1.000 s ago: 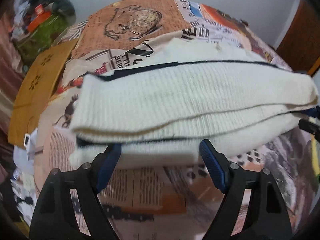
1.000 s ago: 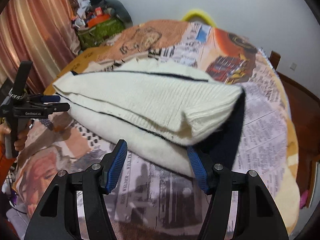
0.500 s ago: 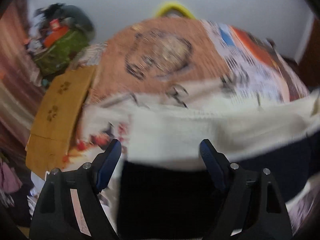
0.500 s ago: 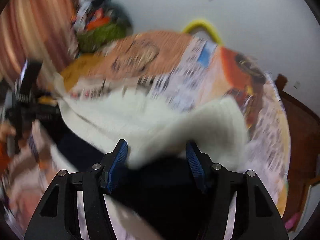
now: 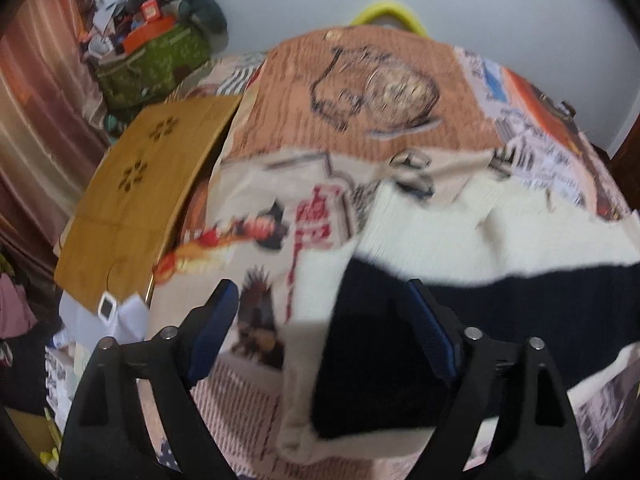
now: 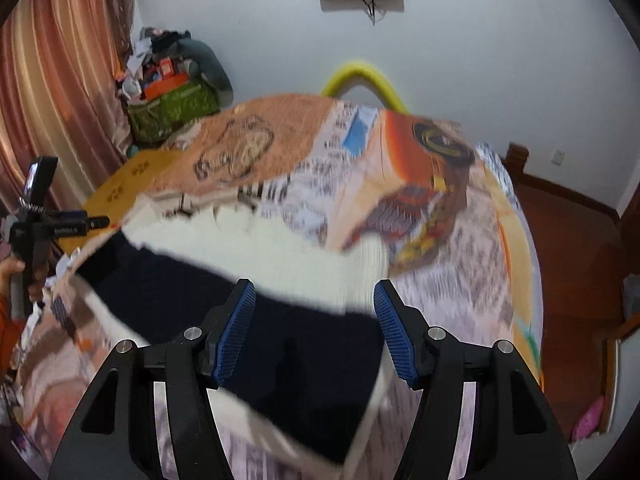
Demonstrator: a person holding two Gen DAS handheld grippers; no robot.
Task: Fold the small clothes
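My left tongs (image 5: 324,328) are opening, my right tongs (image 6: 314,328) gape — neither grasps. The cream-and-navy garment (image 6: 260,264) lies on the bed (image 6: 460,280) just beyond both, long axis running tong to tong.

A cream ribbed knit garment (image 5: 500,236) with a dark navy part (image 5: 380,356) lies on the bed. In the left wrist view the cream part spreads out behind, and the navy part lies over its near portion, running off to the right. In the right wrist view the navy band (image 6: 280,332) crosses slantwise over the cream knit (image 6: 288,256). Both views are blurred
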